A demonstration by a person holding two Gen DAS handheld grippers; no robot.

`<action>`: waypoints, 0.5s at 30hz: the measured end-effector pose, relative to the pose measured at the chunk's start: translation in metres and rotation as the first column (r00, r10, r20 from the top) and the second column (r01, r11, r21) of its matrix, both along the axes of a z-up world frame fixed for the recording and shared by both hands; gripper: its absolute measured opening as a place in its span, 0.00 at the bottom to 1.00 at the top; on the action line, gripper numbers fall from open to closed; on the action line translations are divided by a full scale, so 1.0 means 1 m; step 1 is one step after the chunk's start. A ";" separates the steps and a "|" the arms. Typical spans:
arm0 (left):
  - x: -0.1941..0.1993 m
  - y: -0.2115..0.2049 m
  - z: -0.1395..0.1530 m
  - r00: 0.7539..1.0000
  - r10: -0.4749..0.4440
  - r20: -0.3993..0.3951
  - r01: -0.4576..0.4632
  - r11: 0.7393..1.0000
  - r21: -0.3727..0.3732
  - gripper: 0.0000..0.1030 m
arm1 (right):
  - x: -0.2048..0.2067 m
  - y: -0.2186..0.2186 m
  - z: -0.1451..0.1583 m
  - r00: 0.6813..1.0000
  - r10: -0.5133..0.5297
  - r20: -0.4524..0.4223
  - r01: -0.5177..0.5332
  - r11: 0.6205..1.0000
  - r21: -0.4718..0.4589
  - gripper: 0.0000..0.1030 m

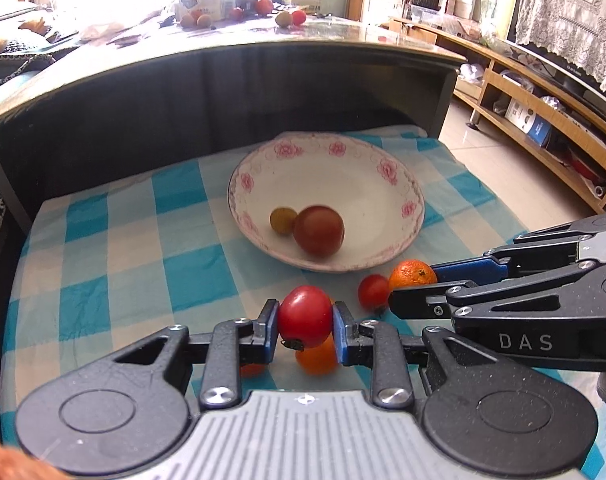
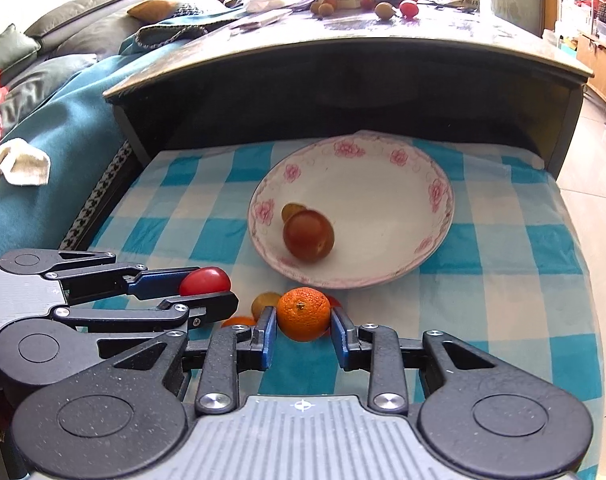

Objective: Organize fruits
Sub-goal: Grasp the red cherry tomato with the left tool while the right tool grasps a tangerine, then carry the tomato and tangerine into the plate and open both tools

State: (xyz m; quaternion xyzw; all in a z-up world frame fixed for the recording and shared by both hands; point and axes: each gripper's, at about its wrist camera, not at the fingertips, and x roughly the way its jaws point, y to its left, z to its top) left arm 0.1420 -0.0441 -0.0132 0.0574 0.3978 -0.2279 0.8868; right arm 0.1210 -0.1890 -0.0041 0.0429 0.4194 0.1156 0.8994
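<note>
behind everything runs a dark desk (image 1: 223,92) with loose fruit scattered on its top, and in front of it sits the lower surface under a blue checked cloth (image 1: 115,248) where i'm working. on that cloth rests the flowered plate (image 1: 383,168), tilted a little toward me, so the brownish-red tomato (image 1: 318,231) and the small yellow-green fruit (image 1: 282,220) already in it have rolled to its near wall, touching. that plate is, i judge, where the rest should go.

my left hand-held gripper (image 1: 305,320) pinches a red tomato (image 1: 305,316) by its sides, lifted clear of an orange fruit (image 1: 317,356) on the cloth below. my right hand-held gripper (image 2: 301,322) is closed on a mandarin (image 2: 304,314), just short of the plate's rim. a small red tomato (image 1: 373,291) lies beside the mandarin, waiting. both holds look centred, which should keep the round fruit from squirting out.
</note>
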 end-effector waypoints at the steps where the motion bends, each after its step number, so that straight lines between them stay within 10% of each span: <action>1: 0.002 -0.002 0.001 1.000 -0.001 0.006 0.001 1.000 0.001 0.35 | 0.002 -0.001 0.000 1.000 -0.006 0.002 0.006 1.000 0.000 0.24; 15: 0.029 -0.014 -0.003 1.000 0.011 0.023 -0.011 1.000 0.003 0.35 | 0.030 -0.009 0.000 0.997 -0.062 0.035 0.062 0.998 -0.009 0.25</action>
